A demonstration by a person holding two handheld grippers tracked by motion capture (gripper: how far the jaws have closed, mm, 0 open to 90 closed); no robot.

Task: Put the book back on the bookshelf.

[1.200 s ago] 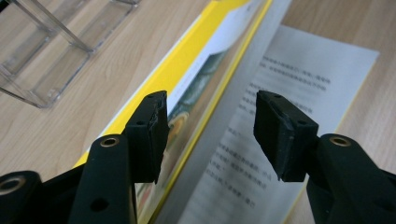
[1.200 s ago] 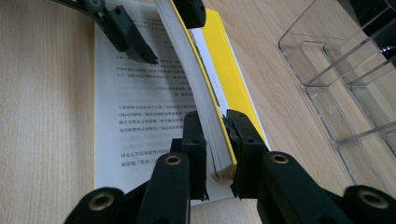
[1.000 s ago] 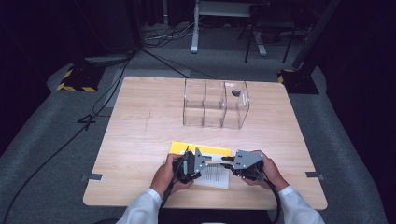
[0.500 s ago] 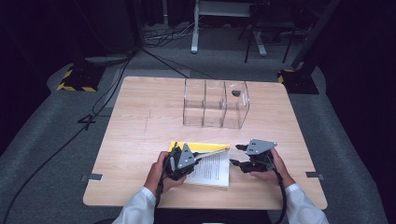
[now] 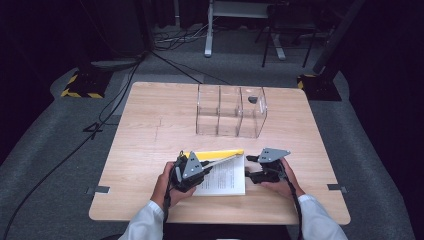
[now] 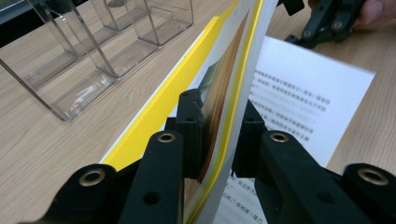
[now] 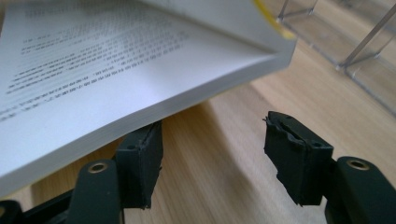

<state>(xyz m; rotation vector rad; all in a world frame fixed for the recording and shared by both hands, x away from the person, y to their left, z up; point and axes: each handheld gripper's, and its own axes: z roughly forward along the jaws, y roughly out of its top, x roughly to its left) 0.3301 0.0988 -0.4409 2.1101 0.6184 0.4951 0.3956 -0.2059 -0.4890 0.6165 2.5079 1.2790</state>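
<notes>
Left tool (image 6: 217,135) clamps the raised cover (image 6: 233,84), hiding the book's (image 5: 222,175) spine

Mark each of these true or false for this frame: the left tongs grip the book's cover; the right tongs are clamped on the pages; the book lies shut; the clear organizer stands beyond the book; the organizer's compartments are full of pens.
1. The left tongs grip the yellow cover of the book. True.
2. The right tongs are clamped on the pages. False: they stand open beside the page block, with nothing between them.
3. The book lies shut. False: its cover is lifted and a printed page is exposed.
4. The clear organizer stands beyond the book on the table. True.
5. The organizer's compartments are full of pens. False: one small dark object sits at the right compartment.
</notes>
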